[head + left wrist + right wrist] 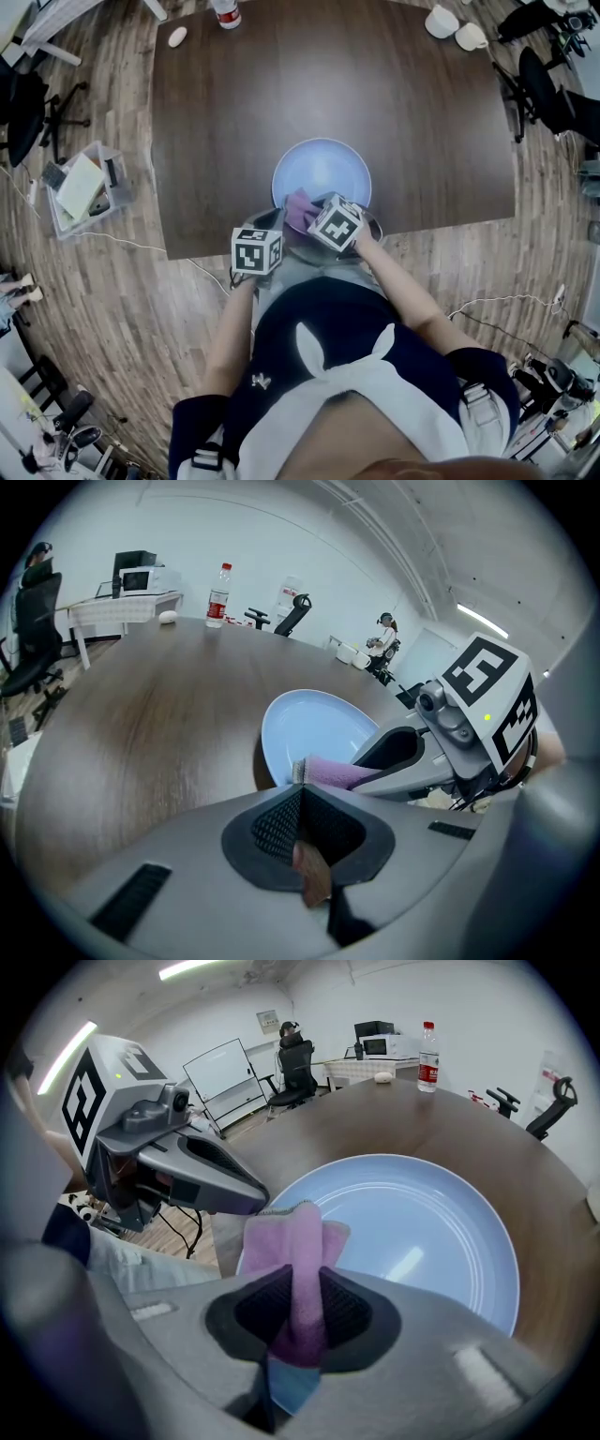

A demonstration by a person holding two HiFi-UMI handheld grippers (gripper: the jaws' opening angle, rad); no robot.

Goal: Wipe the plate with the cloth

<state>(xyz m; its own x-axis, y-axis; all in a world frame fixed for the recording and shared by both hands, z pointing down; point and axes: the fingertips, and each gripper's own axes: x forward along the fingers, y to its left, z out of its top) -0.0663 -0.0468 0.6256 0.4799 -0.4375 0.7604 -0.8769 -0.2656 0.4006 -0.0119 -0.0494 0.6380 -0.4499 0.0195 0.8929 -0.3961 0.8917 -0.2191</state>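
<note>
The plate (322,169), pale blue and round, lay on the brown surface (225,122) close to its near edge, right in front of the person. Both grippers met over the plate's near rim.

The right gripper (305,1277) was closed on the cloth (298,1237). The pink fabric was clamped between its pads, and a folded bunch stuck out past the tips over the plate's near-left part. From the head view the cloth showed as a pink patch on the plate's near side, just ahead of the right gripper's marker cube.

The left gripper (298,803) had its jaws together, the pads meeting along a line. Its tips sat at the plate's near-left rim, just beside the cloth's edge. Whether they pinched the rim could not be made out. It pointed in toward the right gripper, and the two bodies were close together.

Most of the plate's far side was bare and caught a glint of light.

At the surface's far edge stood a bottle (225,13) with a red label, with a small pale object (177,37) to its left. Two white cups (442,21) sat at the far right corner. A clear box (84,187) of odds and ends stood on the wooden floor (122,309), left of the surface.
</note>
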